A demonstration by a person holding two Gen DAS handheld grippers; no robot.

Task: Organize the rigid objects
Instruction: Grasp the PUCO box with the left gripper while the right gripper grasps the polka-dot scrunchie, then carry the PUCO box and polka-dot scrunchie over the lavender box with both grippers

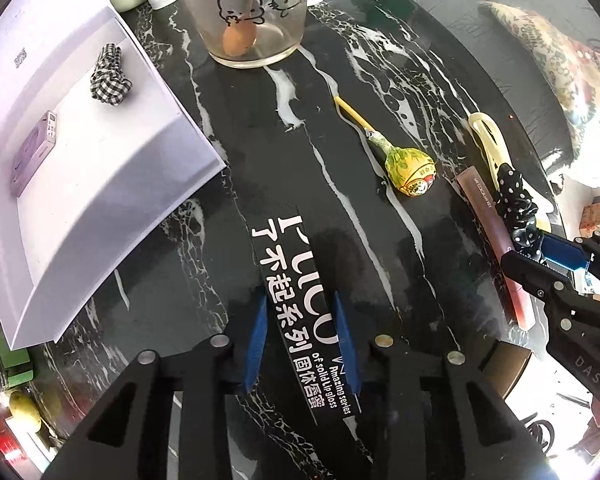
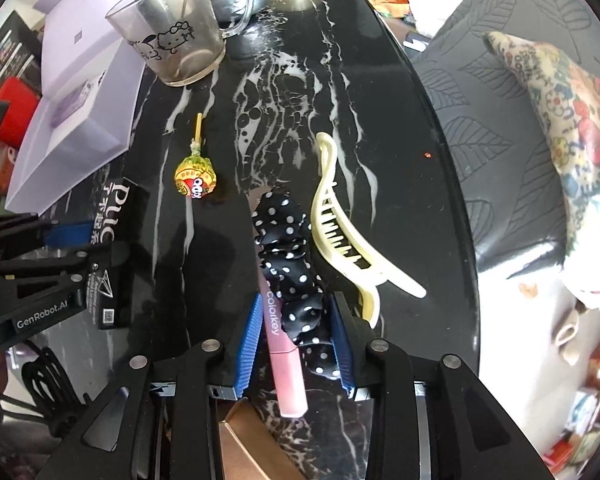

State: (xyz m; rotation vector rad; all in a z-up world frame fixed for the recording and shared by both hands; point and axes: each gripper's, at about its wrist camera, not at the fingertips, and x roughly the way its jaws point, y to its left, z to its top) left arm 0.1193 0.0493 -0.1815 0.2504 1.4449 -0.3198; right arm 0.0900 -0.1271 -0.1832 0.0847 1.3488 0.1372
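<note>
**Both tools clamped, ready to lift toward the box**

On the black marble desk (image 1: 380, 60) each tool has closed on a piece. The left tool (image 1: 300, 344), pointing straight down, has its blue pads pressed on the sides of the black lip-gloss box (image 1: 300, 320). The right tool (image 2: 296, 336) has its jaws narrowed around two things together: the pink lip-gloss tube (image 2: 284, 364) and the polka-dot scrunchie (image 2: 292, 256) beside it.

By my reading, the pick-up step is in hand for both, with nothing carried over yet. The white open box (image 1: 100, 208), at the left edge of the desk and already holding a checked scrunchie (image 1: 110, 74) and a small lilac case (image 1: 32, 152), looks like the destination. The next move calls for a clean lift; the soft scrunchie caught with the tube may drag along.

Still loose are the lollipop (image 1: 410, 170) and the cream hair claw (image 2: 340, 224), which lies touching the scrunchie. A glass mug (image 1: 252, 8) stands beside the box.
</note>
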